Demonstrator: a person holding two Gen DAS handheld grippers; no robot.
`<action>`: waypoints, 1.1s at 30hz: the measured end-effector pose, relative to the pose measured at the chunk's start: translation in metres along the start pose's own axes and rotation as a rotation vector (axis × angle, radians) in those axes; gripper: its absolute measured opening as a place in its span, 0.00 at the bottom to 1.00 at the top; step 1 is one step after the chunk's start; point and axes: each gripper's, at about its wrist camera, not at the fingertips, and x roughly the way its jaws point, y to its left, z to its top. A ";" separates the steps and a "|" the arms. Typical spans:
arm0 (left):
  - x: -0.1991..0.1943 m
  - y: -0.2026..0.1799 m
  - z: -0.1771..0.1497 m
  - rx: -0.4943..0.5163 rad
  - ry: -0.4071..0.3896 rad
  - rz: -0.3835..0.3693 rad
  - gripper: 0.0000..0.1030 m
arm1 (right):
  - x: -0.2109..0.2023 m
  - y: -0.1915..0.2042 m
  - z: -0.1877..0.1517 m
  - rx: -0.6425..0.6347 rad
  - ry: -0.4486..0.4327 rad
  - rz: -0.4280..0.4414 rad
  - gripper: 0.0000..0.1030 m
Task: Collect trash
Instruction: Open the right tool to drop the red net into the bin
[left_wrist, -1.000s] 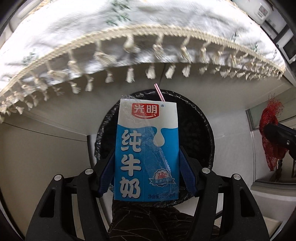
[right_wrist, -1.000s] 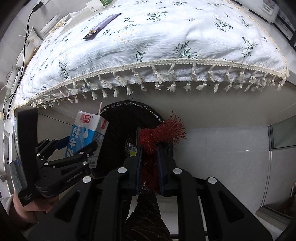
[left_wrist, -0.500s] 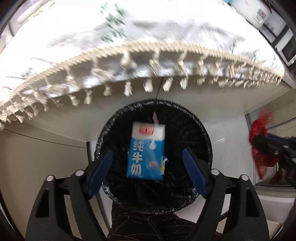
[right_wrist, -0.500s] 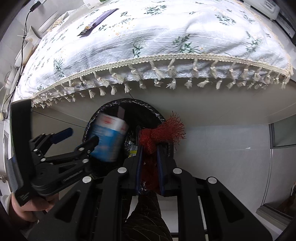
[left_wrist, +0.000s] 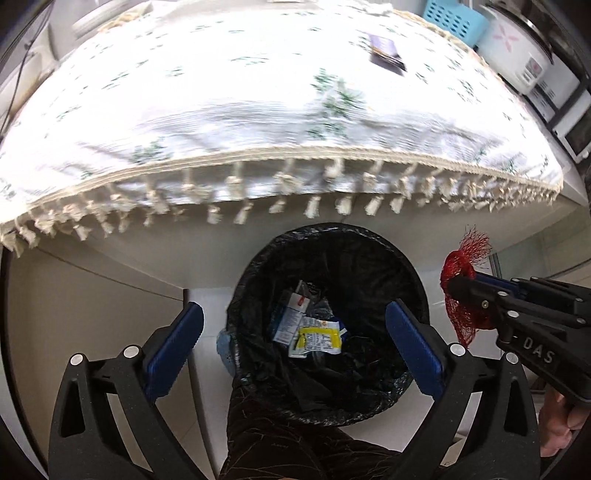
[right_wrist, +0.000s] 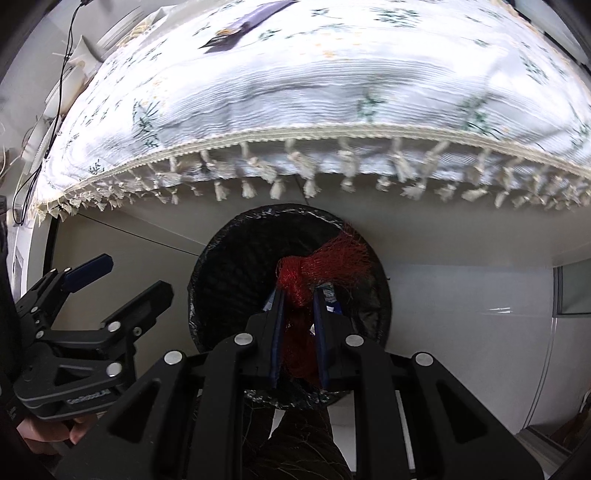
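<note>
My left gripper (left_wrist: 293, 328) hangs over the black-lined bin (left_wrist: 413, 266), jaws opening with nothing between them. A milk carton (left_wrist: 290, 319) and a yellow wrapper (left_wrist: 317, 338) lie inside. At right, my right gripper (left_wrist: 456, 286) pinches a red mesh net (left_wrist: 461, 266). Above, the fringed tablecloth (left_wrist: 258, 110) covers the bench.

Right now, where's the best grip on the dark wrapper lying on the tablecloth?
Probably pinch the dark wrapper across its narrow width, near the middle, from straight above: it lies flat and long on the tablecloth, so no edge offers a side approach.
</note>
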 end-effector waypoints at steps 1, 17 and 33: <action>0.001 0.002 0.001 -0.009 0.001 0.003 0.94 | 0.002 0.003 0.001 -0.005 0.002 0.002 0.14; 0.006 0.046 -0.012 -0.102 0.024 0.064 0.94 | 0.041 0.030 0.012 -0.046 0.043 0.002 0.22; 0.009 0.043 -0.011 -0.094 0.024 0.060 0.94 | 0.037 0.021 0.014 -0.037 0.019 -0.018 0.58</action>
